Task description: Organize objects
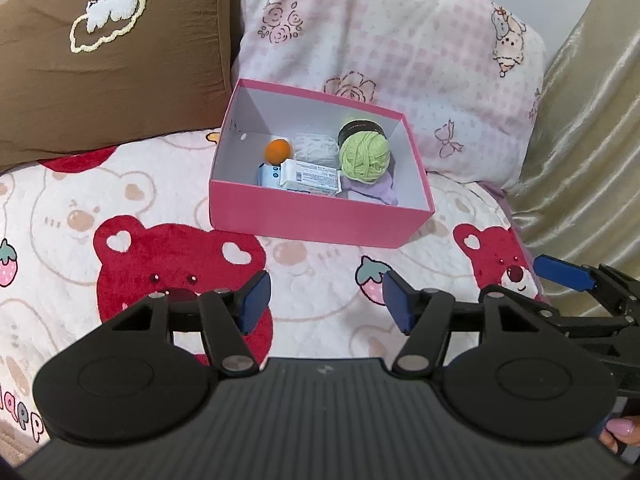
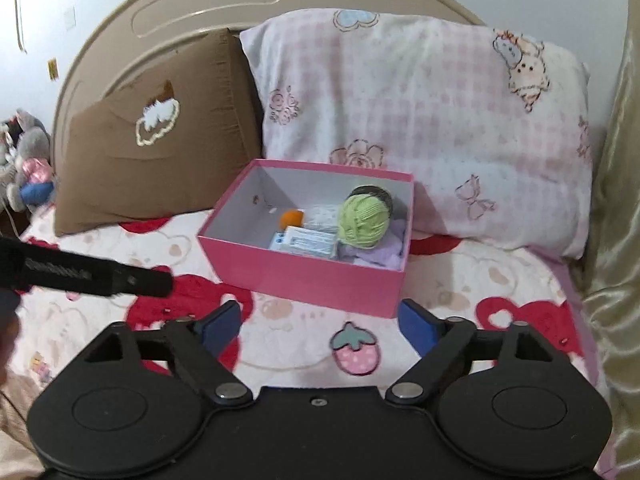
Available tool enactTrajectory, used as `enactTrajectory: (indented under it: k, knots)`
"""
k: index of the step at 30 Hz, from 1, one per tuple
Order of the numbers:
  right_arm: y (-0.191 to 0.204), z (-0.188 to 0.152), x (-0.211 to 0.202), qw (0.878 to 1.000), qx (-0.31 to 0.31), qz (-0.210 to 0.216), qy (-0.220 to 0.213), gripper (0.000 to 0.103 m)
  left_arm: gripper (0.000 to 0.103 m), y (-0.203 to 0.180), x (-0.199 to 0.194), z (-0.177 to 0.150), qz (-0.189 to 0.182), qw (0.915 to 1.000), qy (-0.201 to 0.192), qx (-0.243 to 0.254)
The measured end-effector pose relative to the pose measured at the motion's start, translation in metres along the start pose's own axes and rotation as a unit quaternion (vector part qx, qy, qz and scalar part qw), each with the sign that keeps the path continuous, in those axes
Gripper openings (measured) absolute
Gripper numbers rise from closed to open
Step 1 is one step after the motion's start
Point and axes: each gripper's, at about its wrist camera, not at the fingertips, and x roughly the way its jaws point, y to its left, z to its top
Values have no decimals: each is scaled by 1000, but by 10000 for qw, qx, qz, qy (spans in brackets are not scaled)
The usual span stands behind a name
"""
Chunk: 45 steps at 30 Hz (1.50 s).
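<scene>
Both grippers empty, jaws spread: left gripper (image 1: pixel 326 300) and right gripper (image 2: pixel 320 326) hover over the bear-print blanket (image 1: pixel 120 208), short of the pink box (image 1: pixel 320 216). The box sits on the blanket, its far side near the pink pillow (image 1: pixel 400 40), brown pillow (image 1: pixel 108 60) to its left. Inside: green yarn ball (image 1: pixel 364 156) at the right, resting on lilac cloth (image 1: pixel 376 194); a dark round item (image 1: pixel 362 128) behind it; white packet (image 1: pixel 310 178) over a blue-and-white one (image 1: pixel 269 174); orange ball (image 1: pixel 277 150); pale bundle (image 1: pixel 316 146). No loose item visible on the blanket, so the sorting looks largely done. Risks, as judgement: soft bedding gives under load, so a push on the box rim could tip it; the yarn rides high and could roll out. View differences: right wrist alone shows the headboard (image 2: pixel 180 12), plush toys (image 2: pixel 28 160) at far left, and the left tool's dark body crossing its left edge; left wrist alone shows one blue right-gripper pad (image 1: pixel 562 272).
</scene>
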Motion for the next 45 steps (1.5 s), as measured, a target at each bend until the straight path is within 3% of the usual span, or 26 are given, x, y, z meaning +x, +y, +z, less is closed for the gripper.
enactTrajectory:
  k: [5,7,9,20,31,45]
  knots:
    - [3,-4,9,9993,-44,-344,161,92,76,1,-2,-5,177,9998,-25,-42]
    - [3,-6,14,9988,-9,-419,268,94,94,2,-3,-6,255,9996,-69,-37]
    - [3,-7,15,9984,-21,-467,309,95,102,4,-3,-6,340,9994,-111,-44]
    - [1,-9,11,9969,252,-549,496,96,103,10,5,-6,874,9960,199,-42]
    - [5,-10,9,9953,238,-723,594,96,103,6,-4,-7,930,9955,152,35]
    - [5,-16,6,9905,486,-984,828,96,103,-4,-3,-14,1081,9925,500,265]
